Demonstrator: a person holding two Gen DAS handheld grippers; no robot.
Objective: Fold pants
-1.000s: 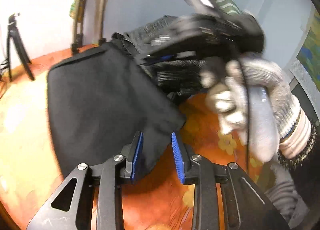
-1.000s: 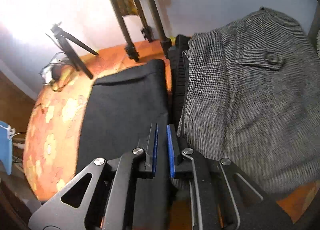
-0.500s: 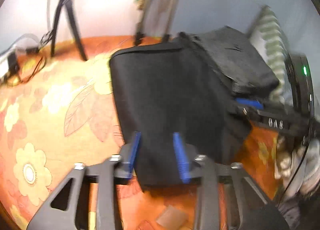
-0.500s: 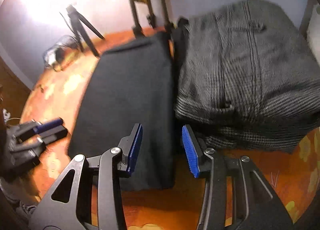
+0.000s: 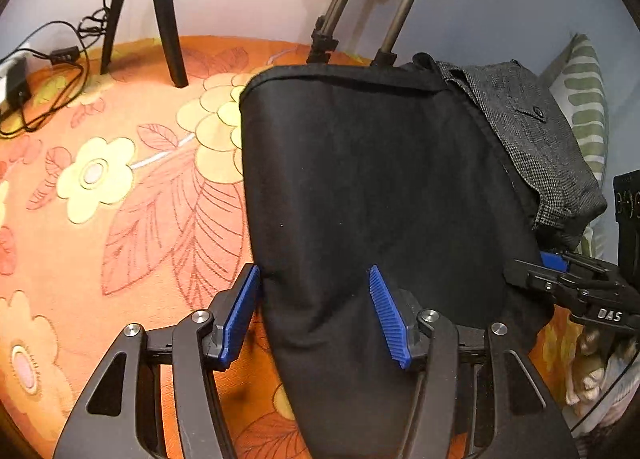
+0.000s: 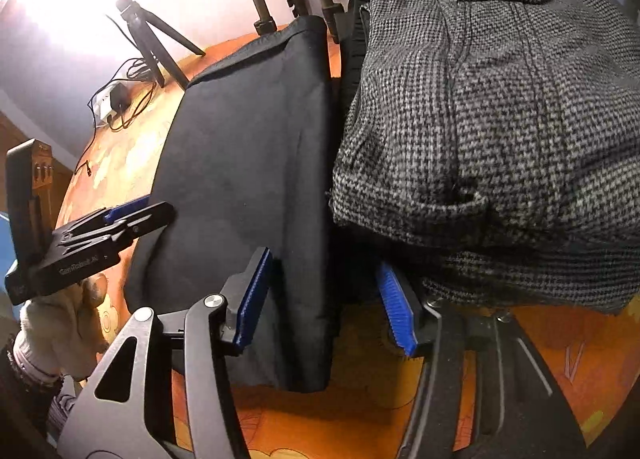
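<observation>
Left wrist view: left gripper jaws spread wide over near-left corner of folded black pants, nothing clamped. Pants lie flat on orange floral cloth, just beside grey houndstooth pants. Right gripper also wide apart, straddling pants' near-right edge. Tripod legs behind.

Floral cloth left of the black pants lies open; grey pants and, seemingly, tripod legs crowd elsewhere.
</observation>
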